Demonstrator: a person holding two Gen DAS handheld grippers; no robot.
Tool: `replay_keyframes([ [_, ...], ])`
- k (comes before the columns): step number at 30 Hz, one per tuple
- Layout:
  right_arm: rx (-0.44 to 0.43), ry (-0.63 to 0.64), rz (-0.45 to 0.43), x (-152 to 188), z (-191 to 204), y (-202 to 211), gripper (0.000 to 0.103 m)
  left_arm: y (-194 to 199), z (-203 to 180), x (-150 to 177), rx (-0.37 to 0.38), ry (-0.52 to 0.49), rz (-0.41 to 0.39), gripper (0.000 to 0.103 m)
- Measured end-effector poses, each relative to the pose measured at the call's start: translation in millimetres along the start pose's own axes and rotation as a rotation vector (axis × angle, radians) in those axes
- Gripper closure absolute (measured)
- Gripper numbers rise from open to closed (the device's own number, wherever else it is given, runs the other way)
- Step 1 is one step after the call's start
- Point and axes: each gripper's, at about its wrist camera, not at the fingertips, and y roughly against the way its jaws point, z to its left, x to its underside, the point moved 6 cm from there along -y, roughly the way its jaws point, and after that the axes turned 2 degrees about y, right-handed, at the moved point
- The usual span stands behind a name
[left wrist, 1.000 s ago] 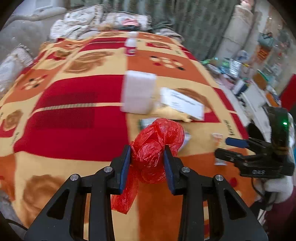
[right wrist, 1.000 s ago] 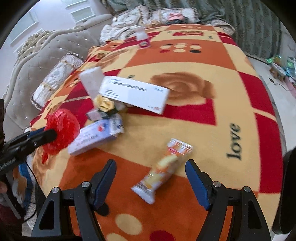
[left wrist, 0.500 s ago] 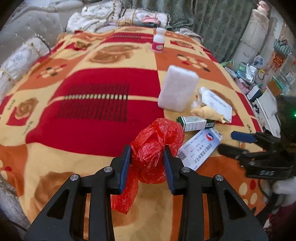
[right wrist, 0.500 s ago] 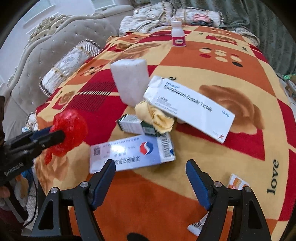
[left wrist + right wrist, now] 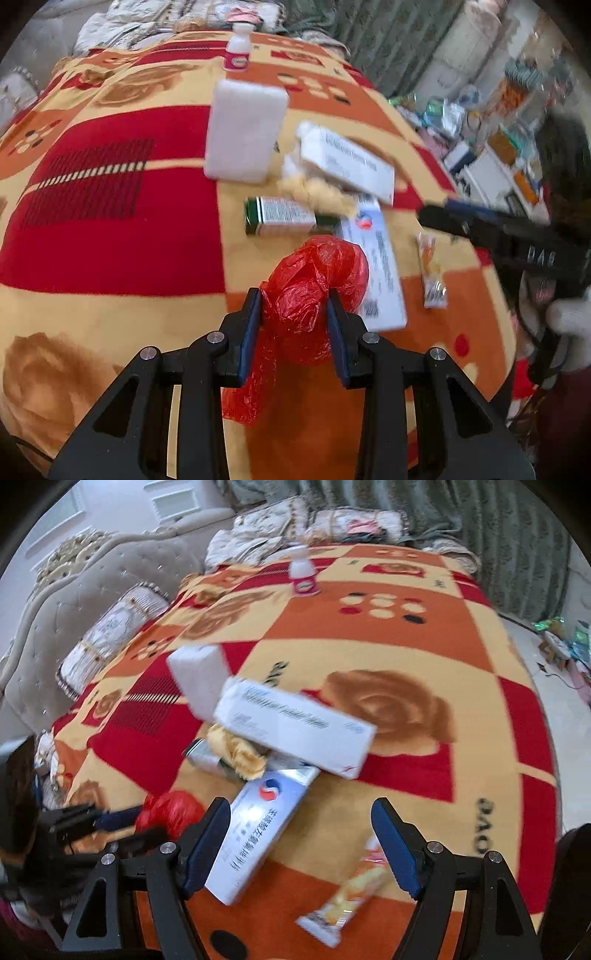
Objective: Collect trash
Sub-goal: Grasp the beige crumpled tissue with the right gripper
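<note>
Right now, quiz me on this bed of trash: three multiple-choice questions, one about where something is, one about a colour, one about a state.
1. Where does the small white bottle with the red label stand?
A. at the far end of the blanket, beyond the pile
B. between the right jaws
C. on the long white carton

2. What colour is the plastic bag in the left gripper?
A. green
B. red
C. white

3. How does the right gripper stand?
A. shut on the snack wrapper
B. shut on the bag
C. open, gripping nothing

Key: 1 A, it stands alone past the white foam block. 2 B, the crumpled red film is pinched between the left jaws. 3 C, the jaws stand wide above the blue-and-white carton and snack wrapper.
</note>
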Motion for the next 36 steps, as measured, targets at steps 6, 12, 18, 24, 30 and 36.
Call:
replay_keyframes([
  [6, 0.016, -0.042, -0.006, 6.8, -22.0, 14.9, 0.026, 5.5, 36.4, -44.5, -0.135, 0.062, -0.094, 0.071],
  [12, 0.027, -0.052, 0.015, 19.3, -29.4, 14.5, 0.026, -30.5, 25.7, -51.4, -0.153, 0.018, -0.036, 0.071],
  [18, 0.002, -0.047, 0.03, 27.0, -31.1, 13.6, 0.026, -27.0, -22.6, -16.9, -0.041, -0.101, 0.025, 0.071],
  [24, -0.028, -0.003, 0.02, 19.4, -17.1, 4.6, 0.026, -2.0, 6.1, -8.5, -0.07, -0.031, 0.0, 0.071],
  [30, -0.055, 0.047, 0.012, 8.1, 7.4, -16.1, 0.031, 13.9, 29.3, -5.8, -0.094, 0.023, -0.027, 0.071],
  [36, -0.027, 0.074, 0.015, 2.8, 13.0, -37.4, 0.058, 12.7, 26.5, -5.4, -0.078, 0.033, -0.028, 0.071],
])
